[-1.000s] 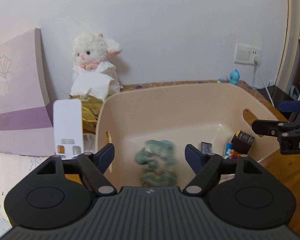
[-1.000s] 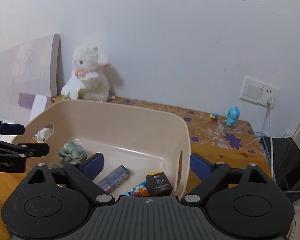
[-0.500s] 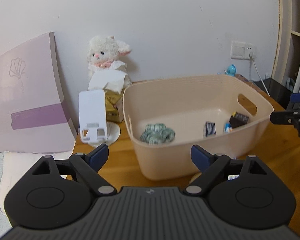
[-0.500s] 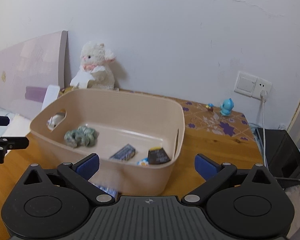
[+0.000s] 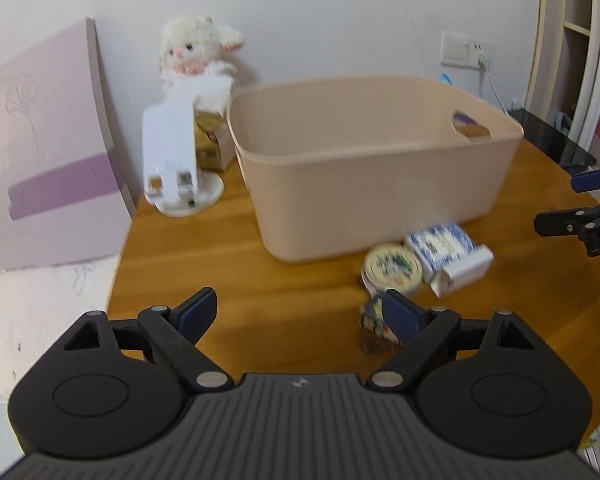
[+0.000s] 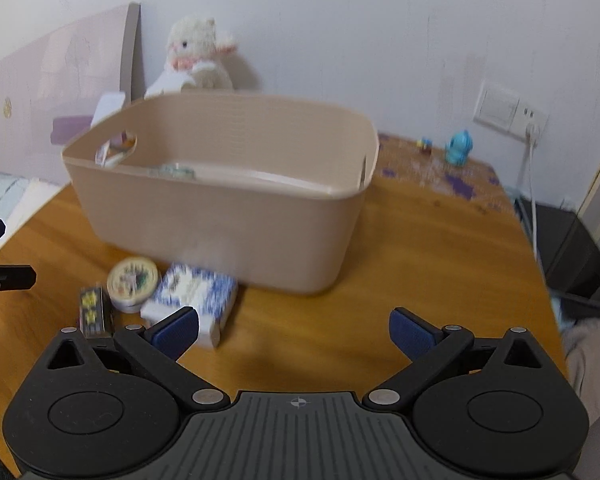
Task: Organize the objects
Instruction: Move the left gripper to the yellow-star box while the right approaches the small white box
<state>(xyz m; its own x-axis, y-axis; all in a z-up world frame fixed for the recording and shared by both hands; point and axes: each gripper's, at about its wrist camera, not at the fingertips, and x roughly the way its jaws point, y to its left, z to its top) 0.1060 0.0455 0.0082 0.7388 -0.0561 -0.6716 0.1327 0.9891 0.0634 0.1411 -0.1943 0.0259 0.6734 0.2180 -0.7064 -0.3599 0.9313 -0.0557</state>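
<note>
A beige plastic bin (image 5: 380, 184) (image 6: 228, 216) stands on the wooden table (image 5: 260, 280). In front of it lie a round tin (image 5: 393, 269) (image 6: 133, 278), a blue-and-white box (image 5: 446, 252) (image 6: 194, 296) and a small dark patterned packet (image 5: 374, 316) (image 6: 93, 310). My left gripper (image 5: 300, 314) is open and empty, low over the table, its right finger just in front of the packet. My right gripper (image 6: 294, 330) is open and empty, to the right of the box. The bin's contents are mostly hidden; a green edge (image 6: 176, 170) shows inside.
A white plush lamb (image 5: 196, 56), a white phone stand (image 5: 174, 160) and a gold box (image 5: 210, 142) sit left of the bin. A pink board (image 5: 40, 152) leans at the left. A blue figurine (image 6: 458, 152) and wall socket (image 6: 508, 112) are back right.
Both grippers have pulled back and lowered from over the bin. The green scrunchie left in the bin has dropped from sight; the tin, box and packet on the table have come into view.
</note>
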